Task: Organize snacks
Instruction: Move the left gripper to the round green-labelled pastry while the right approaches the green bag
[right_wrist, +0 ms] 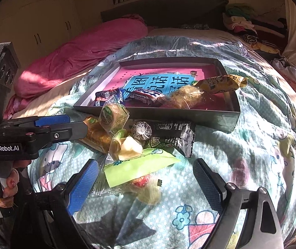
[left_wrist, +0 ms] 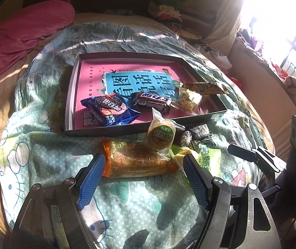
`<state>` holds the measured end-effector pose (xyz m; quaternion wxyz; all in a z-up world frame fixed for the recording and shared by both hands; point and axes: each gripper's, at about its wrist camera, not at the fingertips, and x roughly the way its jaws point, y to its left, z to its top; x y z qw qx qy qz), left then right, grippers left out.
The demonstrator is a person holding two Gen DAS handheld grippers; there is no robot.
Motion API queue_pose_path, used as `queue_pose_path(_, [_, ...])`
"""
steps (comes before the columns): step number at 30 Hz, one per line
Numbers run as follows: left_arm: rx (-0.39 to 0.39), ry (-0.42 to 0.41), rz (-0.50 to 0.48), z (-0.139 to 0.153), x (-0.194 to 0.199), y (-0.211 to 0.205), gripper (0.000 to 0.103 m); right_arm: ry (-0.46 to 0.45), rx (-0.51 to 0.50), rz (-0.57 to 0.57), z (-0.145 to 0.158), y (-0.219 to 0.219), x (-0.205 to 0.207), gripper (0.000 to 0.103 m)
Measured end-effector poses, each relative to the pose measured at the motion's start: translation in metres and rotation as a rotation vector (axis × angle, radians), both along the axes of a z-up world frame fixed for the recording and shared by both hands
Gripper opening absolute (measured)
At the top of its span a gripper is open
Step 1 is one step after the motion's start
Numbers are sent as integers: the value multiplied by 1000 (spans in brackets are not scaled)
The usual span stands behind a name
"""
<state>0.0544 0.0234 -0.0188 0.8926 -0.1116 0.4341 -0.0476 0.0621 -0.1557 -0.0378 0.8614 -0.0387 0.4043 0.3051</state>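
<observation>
1. One dark tray [left_wrist: 73,87].
2. Four snack packets inside or leaning on it, among them a blue biscuit pack [left_wrist: 108,111].
3. About six packets heaped on the blanket [right_wrist: 241,155] outside.

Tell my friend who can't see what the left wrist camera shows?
The open left gripper hovers around an orange snack packet on a cartoon blanket. Behind it, a shallow box holds a blue cookie pack and other snacks.

quilt [left_wrist: 44,157]: soft printed cloth, matt, lying creased
tray [left_wrist: 127,131]: dark card, matt walls
snack wrappers [left_wrist: 110,110]: glossy plastic film, glinting
gripper pads [left_wrist: 91,178]: blue, rough-textured
pink bedding [left_wrist: 23,33]: matt cloth, crumpling far left
</observation>
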Motion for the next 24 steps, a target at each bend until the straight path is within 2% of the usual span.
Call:
queue_pose_path(15, [-11,-2,-53,-7,18,0,79,25,-11,16,-11,18,10,91])
queue_pose_path(20, [-13,8,-70,-11,24,-3,79,40,-13,6,-15,20,17,75])
queue_pose_path(24, [-16,8,-70,-12,29,0,78,49,-20,8,-15,22,18,72])
